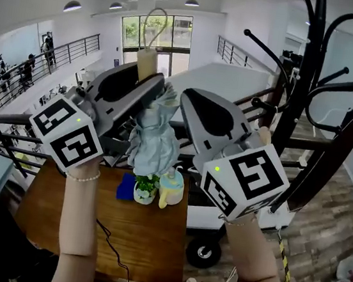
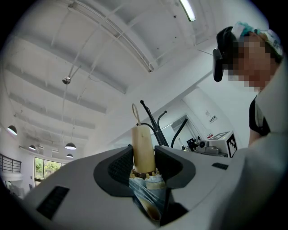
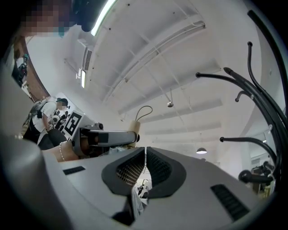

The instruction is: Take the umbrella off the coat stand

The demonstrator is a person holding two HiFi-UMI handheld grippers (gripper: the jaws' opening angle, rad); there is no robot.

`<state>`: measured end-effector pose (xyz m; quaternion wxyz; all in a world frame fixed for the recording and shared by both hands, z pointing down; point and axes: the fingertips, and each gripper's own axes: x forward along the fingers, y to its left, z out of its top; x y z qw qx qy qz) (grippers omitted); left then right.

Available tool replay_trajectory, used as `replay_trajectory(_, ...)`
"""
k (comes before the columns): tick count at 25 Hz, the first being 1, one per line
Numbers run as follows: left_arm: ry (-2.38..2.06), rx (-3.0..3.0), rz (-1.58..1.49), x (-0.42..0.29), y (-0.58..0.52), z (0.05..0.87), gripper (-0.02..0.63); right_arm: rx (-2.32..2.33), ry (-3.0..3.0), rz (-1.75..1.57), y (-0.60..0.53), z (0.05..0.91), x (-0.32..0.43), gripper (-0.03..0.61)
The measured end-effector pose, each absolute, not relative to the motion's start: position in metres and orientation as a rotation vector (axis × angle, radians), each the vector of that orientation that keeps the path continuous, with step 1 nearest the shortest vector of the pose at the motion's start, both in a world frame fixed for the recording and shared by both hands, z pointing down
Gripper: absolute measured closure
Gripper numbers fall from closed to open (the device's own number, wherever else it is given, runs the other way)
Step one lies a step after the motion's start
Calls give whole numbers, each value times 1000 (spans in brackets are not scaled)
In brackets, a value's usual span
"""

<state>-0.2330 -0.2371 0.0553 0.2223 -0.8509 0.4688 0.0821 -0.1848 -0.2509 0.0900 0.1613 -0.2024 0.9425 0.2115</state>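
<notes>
"Was the umbrella on the coat stand when you looked?"

"No. It was clear of it, off to the stand's left, with open air between it and every hook. It stood more or less upright between the 2 grippers, folded. Its cream handle was uppermost and the strap loop stuck up above that."

"Who had hold of it?"

"The left gripper. Its 2 jaws were clamped on the handle from either side, just above where the pale blue fabric bunched. The right gripper sat just beside the fabric, its jaws drawn together to a thin slit. A scrap of pale cloth showed low by that slit, but I couldn't tell whether it was pinched or only lay behind."

"So which step was that?"

"I'd call the lifting-off done and the carrying-away in hand. Next, I'd guess, it wanted a steady grip on the handle and the dangling fabric kept off the stand's arms. It also wanted somewhere to put the thing, perhaps the wooden table below."
</notes>
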Motion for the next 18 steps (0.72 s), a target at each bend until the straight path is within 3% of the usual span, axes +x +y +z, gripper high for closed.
replay_trajectory(9, 1337, -2369, 307, -244, -211, 95, 456, -561, 2748, 526, -235, 137, -190, 546)
replay_trajectory(18, 1466, -2301, 173, -242, -192, 145, 457, -579, 2803, 495, -226, 183, -176, 546)
